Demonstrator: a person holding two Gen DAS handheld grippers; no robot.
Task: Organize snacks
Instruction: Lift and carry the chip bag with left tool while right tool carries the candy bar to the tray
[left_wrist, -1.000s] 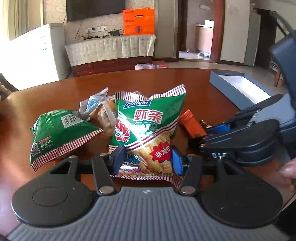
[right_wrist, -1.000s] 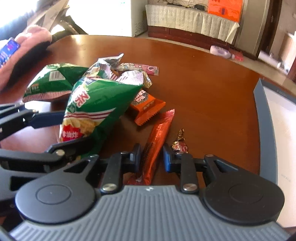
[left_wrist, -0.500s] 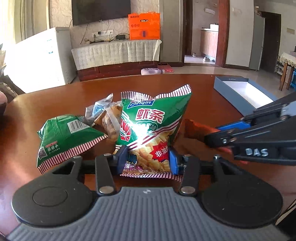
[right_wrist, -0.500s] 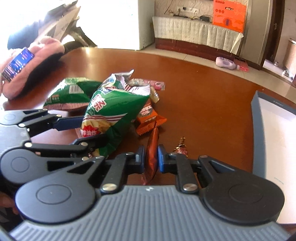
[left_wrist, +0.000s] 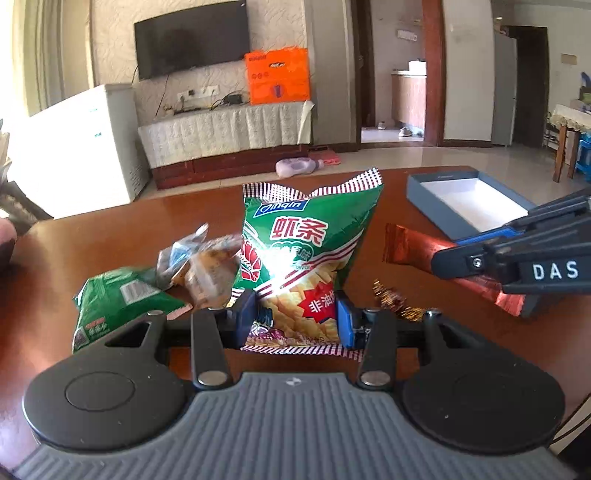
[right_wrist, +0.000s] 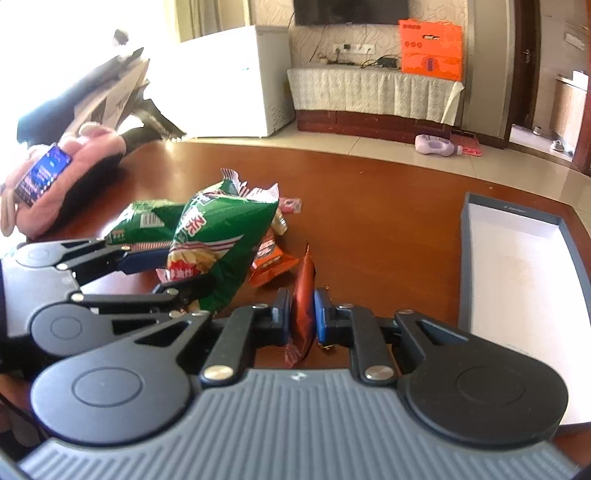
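My left gripper (left_wrist: 295, 319) is shut on the bottom of a green shrimp-stick bag (left_wrist: 306, 251) and holds it upright above the brown table (left_wrist: 110, 236). The bag also shows in the right wrist view (right_wrist: 221, 243). My right gripper (right_wrist: 301, 314) is shut on a long red snack bar (right_wrist: 303, 295), lifted off the table; the bar also shows in the left wrist view (left_wrist: 417, 251). A second green bag (left_wrist: 122, 299), clear-wrapped snacks (left_wrist: 207, 269), an orange packet (right_wrist: 271, 260) and a gold-wrapped candy (left_wrist: 391, 299) lie on the table.
An open grey box with a white inside (right_wrist: 517, 266) lies on the table to the right; it also shows in the left wrist view (left_wrist: 461, 199). A pink plush with a phone on it (right_wrist: 55, 177) sits at the table's far left.
Both grippers have closed on their snacks and risen. The green bag now stands off the table and the red bar is lifted clear of it.
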